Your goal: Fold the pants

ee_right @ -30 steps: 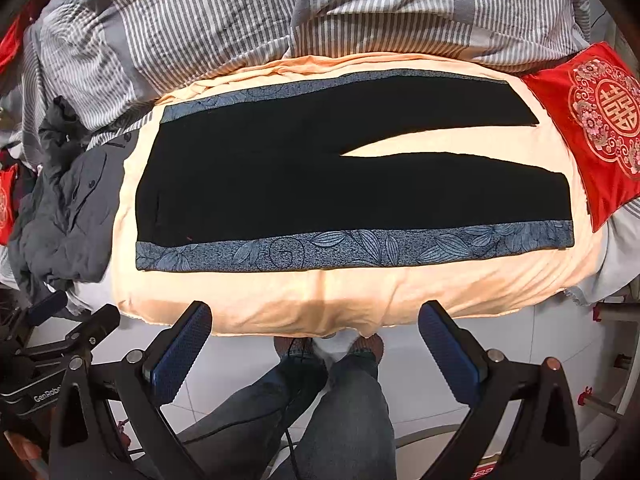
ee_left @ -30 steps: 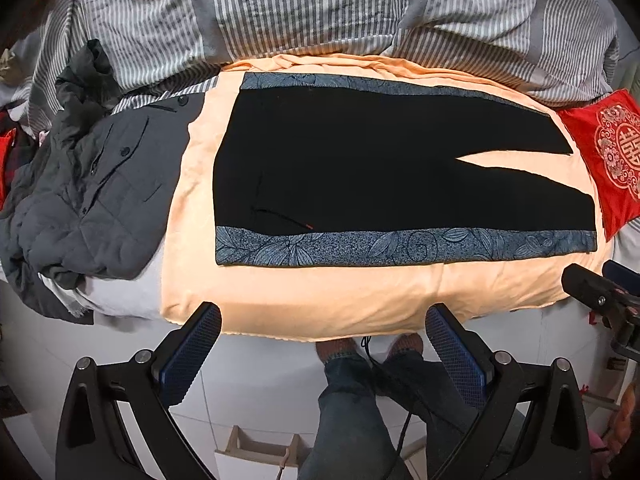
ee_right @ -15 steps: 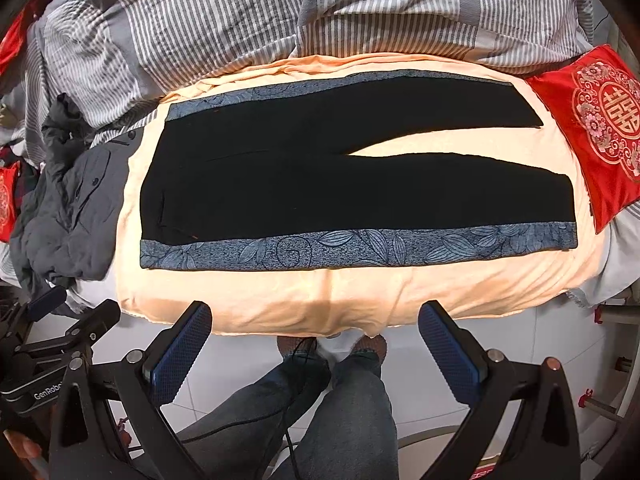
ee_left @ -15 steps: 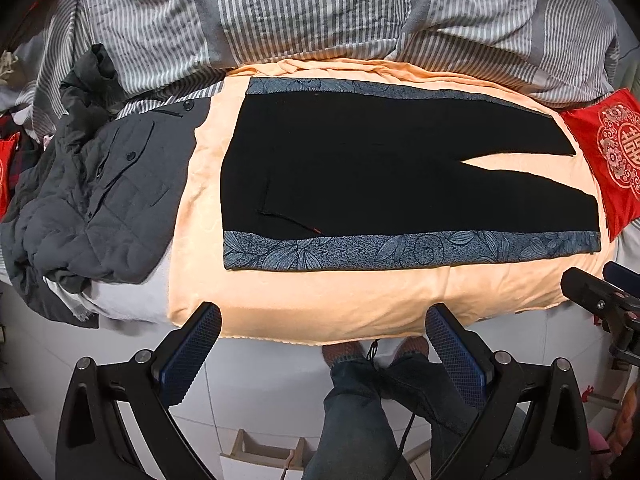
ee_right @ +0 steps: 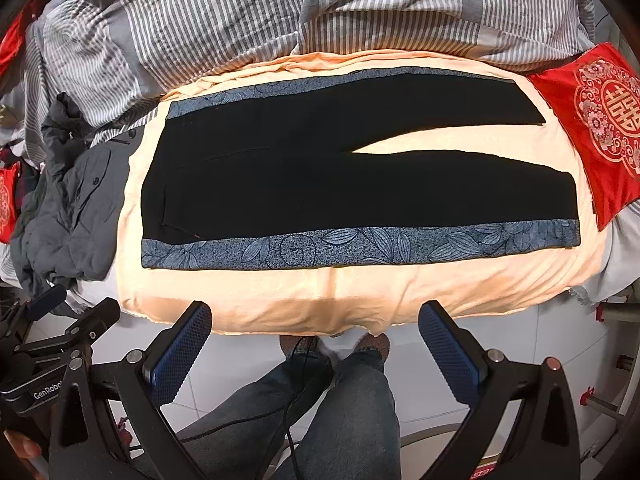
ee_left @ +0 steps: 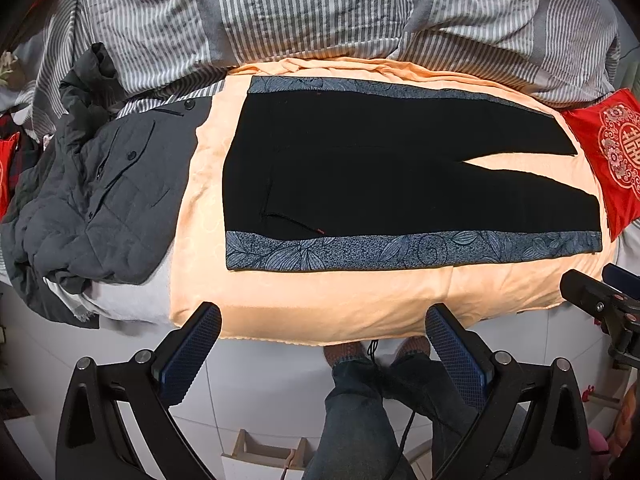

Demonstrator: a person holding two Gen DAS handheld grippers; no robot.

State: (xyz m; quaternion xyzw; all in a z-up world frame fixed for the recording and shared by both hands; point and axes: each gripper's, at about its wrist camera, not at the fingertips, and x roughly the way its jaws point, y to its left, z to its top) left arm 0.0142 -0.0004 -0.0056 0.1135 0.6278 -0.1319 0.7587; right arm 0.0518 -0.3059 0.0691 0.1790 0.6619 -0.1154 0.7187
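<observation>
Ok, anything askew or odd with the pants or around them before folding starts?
Nothing odd with the pants: flat on the peach blanket, legs slightly parted. Only clutter: a crumpled grey jacket heaped at the waist end. Both the left gripper and the right gripper are open, clear of the cloth.

One pair of black pants with blue leaf-patterned side bands (ee_left: pixel 400 184), ahead of the fingers. One peach quilted blanket (ee_left: pixel 320 292). One grey quilted jacket (ee_left: pixel 88 200). One striped grey duvet (ee_left: pixel 320 8). Two red embroidered cushions (ee_right: pixel 600 120) (ee_right: pixel 8 196). Two open black two-finger grippers (ee_left: pixel 320 336) (ee_right: pixel 312 332).
</observation>
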